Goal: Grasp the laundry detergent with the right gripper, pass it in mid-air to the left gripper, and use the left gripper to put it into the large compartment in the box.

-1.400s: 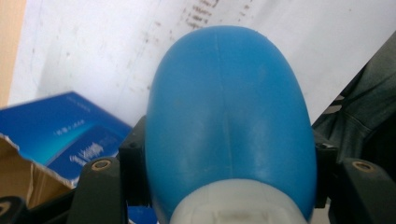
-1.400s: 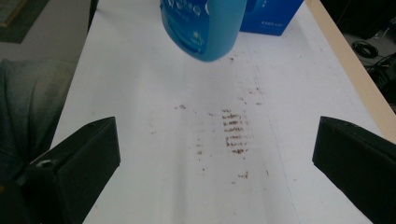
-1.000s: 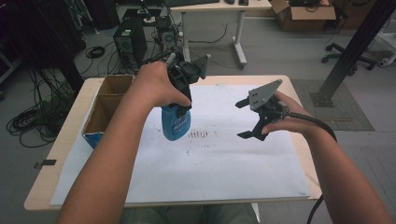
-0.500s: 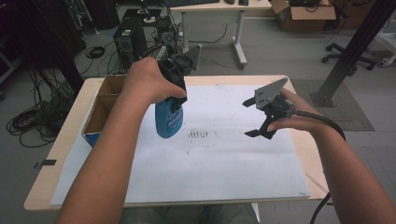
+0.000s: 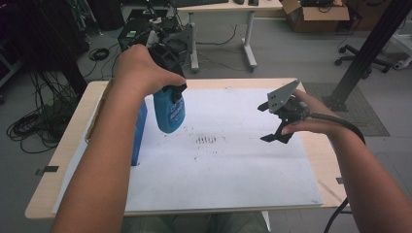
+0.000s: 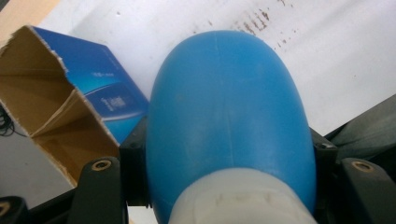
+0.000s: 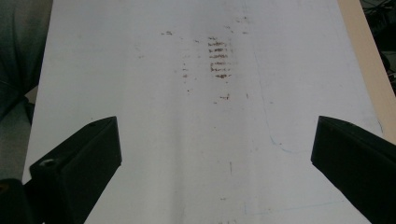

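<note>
A blue box (image 6: 70, 121) lay open at the left edge of the table (image 5: 340, 160), and its brown inside looked bare. The left gripper (image 5: 170, 63) squeezed a blue bottle (image 5: 169, 110) tight by its white neck (the round bottom hung down), up in the air above the white paper (image 5: 233, 165) and just beside the box. The left arm reached forward. The right gripper (image 5: 277, 121) hovered over the paper with its jaws wide apart, holding nothing.
</note>
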Available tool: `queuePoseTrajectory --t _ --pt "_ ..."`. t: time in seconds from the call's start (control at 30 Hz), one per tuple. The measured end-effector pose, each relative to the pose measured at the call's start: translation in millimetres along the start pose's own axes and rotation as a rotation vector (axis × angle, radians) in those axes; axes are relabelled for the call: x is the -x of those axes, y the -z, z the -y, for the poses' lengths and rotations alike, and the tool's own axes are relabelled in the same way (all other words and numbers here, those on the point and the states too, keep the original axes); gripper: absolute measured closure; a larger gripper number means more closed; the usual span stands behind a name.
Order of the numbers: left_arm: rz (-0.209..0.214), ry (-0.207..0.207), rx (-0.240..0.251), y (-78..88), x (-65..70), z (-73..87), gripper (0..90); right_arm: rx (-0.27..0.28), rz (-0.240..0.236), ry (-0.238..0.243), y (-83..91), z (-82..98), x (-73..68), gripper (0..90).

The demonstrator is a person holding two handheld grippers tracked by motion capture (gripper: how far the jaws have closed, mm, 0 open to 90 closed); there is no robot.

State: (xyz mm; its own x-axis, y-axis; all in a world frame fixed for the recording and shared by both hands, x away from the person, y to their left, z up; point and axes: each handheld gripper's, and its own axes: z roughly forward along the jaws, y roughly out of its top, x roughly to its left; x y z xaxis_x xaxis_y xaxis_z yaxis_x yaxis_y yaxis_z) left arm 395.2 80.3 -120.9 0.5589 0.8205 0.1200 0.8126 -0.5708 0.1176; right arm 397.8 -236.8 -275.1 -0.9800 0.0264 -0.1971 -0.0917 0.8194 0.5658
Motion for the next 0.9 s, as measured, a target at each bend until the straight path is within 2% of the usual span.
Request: queuePoseTrajectory --t 0.13,0.23,0.53,0.73,0.9 --pt "-0.005 0.029 0.004 9.0 -9.7 3.3 37.7 -0.021 -0.006 -0.001 1.9 -0.2 2.8 1.8" --pt "-0.005 0.053 -0.011 12.5 -18.7 5.1 37.7 -0.041 -0.018 0.007 1.9 0.0 5.0 2.0" --pt "0.005 0.129 0.01 26.4 -44.7 13.1 37.7 -0.094 -0.032 0.01 2.1 1.9 10.4 2.3" --pt "-0.011 0.183 0.018 37.2 -60.9 18.5 37.7 -0.12 -0.043 0.021 5.0 0.5 14.4 2.3" --pt "-0.019 0.208 0.013 42.7 -69.9 20.9 37.7 -0.138 -0.057 0.018 4.9 -0.9 18.1 2.3"
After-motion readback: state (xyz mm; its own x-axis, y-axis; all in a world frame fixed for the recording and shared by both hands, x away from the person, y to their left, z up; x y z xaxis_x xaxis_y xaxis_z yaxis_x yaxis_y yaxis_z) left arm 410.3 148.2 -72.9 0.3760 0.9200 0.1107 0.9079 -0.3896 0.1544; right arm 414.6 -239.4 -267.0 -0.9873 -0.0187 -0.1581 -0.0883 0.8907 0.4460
